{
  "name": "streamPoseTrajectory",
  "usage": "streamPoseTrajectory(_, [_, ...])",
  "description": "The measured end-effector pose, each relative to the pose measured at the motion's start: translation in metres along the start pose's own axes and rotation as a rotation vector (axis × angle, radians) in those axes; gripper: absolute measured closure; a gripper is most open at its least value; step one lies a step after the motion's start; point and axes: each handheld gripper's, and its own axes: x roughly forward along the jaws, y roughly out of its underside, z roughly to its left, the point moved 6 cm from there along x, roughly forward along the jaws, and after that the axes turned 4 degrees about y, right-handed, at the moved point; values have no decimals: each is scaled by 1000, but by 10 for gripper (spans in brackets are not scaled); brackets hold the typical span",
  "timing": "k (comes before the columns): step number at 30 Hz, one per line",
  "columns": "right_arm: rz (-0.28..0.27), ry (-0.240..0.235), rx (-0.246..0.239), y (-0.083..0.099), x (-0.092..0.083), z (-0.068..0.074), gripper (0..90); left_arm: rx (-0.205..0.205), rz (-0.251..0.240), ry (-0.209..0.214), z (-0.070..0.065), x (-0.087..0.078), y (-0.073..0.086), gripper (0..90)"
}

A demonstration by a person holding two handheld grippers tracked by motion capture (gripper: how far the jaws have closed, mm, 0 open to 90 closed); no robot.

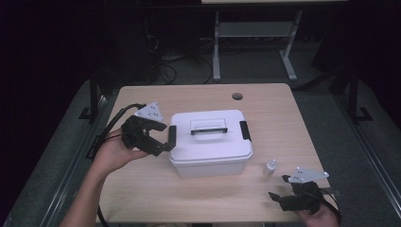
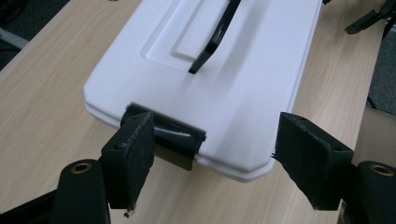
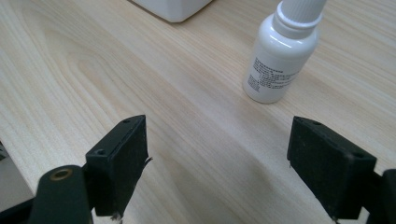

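White storage box (image 1: 210, 142) sits near the middle of a light wooden table (image 1: 156, 189), its lid on, a black carrying handle (image 1: 208, 130) lying in a recess on top and a black latch at each short end. The table has a round cable hole (image 1: 237, 96) near its far edge. Beyond it the room is dark: grey floor, a tangle of cables, and the white legs of another table (image 1: 216, 47).

The left gripper (image 1: 166, 136) is held at the box's left end, its jaws spread wide apart and empty. In the left gripper view one pad (image 2: 130, 154) is right at the left latch (image 2: 175, 142), apparently touching it, while the other pad (image 2: 310, 156) stands off the corner of the lid.

A small white dropper bottle (image 1: 270, 168) stands upright on the table just right of the box, apart from it. The right gripper (image 1: 279, 187) rests low near the table's front right corner, its jaws also wide open and holding nothing. In the right gripper view the bottle (image 3: 280, 56) stands ahead of the jaws, nearer the right one, with bare wood between.
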Motion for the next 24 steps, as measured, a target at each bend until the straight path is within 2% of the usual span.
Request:
streamPoseTrajectory(12, [-5, -4, 3, -1, 0, -1, 196, 29, 27, 23, 4, 18, -24, 296])
streamPoseTrajectory(24, [-14, -3, 21, 1, -3, -4, 196, 83, 75, 68, 5, 44, -48, 337])
